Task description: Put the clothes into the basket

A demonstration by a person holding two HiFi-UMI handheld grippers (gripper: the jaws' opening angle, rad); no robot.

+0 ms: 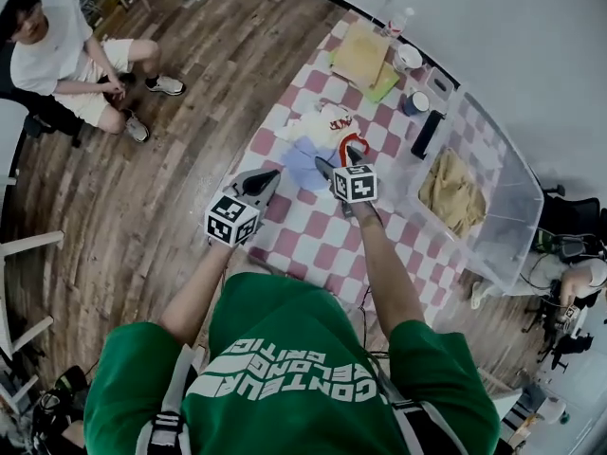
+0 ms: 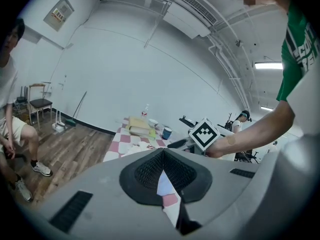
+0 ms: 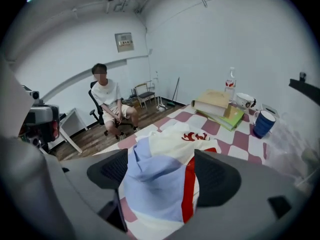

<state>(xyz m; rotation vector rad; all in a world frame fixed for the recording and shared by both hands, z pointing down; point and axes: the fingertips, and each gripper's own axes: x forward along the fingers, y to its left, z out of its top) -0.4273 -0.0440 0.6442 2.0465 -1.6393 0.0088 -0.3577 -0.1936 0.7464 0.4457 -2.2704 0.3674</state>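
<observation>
Left tongs (image 2: 162, 159) closed and empty, right tongs (image 3: 162, 172) open around blue-and-cream clothes (image 3: 150, 186), red lettering unreadable, clear basket (image 1: 512, 207) beside on checked table (image 1: 296, 240)

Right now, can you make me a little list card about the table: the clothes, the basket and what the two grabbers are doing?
table: red and white checks
clothes: light blue piece and cream piece with red, heaped together on the table
basket: clear box, right of the heap, tan cloth inside
left gripper: shut, holding nothing
right gripper: open, over the heap, which shows between its jaws
far end: books, blue cup, bottle
</observation>
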